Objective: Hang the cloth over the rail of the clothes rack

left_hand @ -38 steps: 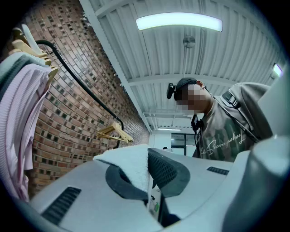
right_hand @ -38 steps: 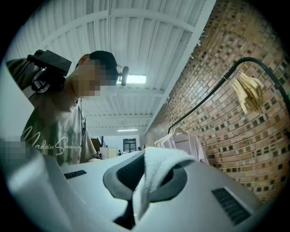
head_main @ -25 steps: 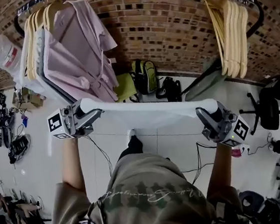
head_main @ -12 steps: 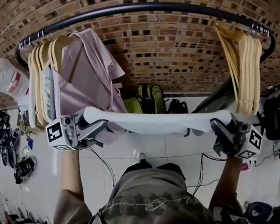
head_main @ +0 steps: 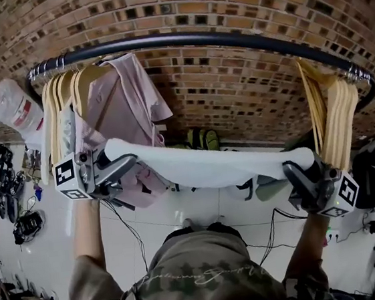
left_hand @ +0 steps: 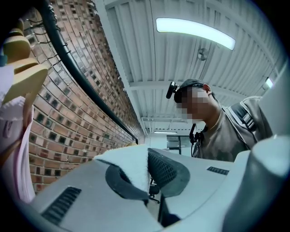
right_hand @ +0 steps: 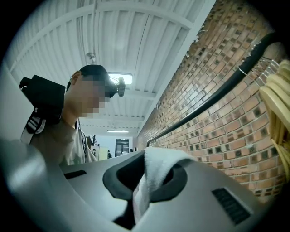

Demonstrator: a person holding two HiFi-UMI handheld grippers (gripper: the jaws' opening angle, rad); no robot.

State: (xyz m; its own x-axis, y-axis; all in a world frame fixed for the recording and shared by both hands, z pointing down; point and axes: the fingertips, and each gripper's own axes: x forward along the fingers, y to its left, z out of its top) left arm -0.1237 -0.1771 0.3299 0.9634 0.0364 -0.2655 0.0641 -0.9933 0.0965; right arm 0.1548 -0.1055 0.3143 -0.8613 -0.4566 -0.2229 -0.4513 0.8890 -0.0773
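Note:
A white cloth (head_main: 209, 165) hangs stretched between my two grippers, below and in front of the black curved rail (head_main: 215, 38) of the clothes rack. My left gripper (head_main: 125, 161) is shut on the cloth's left end, my right gripper (head_main: 297, 167) on its right end. In the left gripper view the cloth (left_hand: 131, 167) sits pinched between the jaws of the left gripper (left_hand: 147, 174), with the rail (left_hand: 86, 86) above it. In the right gripper view a fold of cloth (right_hand: 156, 170) is clamped in the right gripper (right_hand: 145, 181), under the rail (right_hand: 213, 97).
Wooden hangers (head_main: 58, 107) and a pink garment (head_main: 126, 112) hang at the rail's left end. More wooden hangers (head_main: 335, 119) hang at its right end. A brick wall (head_main: 247, 79) stands behind. Bags (head_main: 203, 139) and cables lie on the floor below.
Both grippers have risen with the stretched cloth, towards the rail. The rail now shows across the whole head view.

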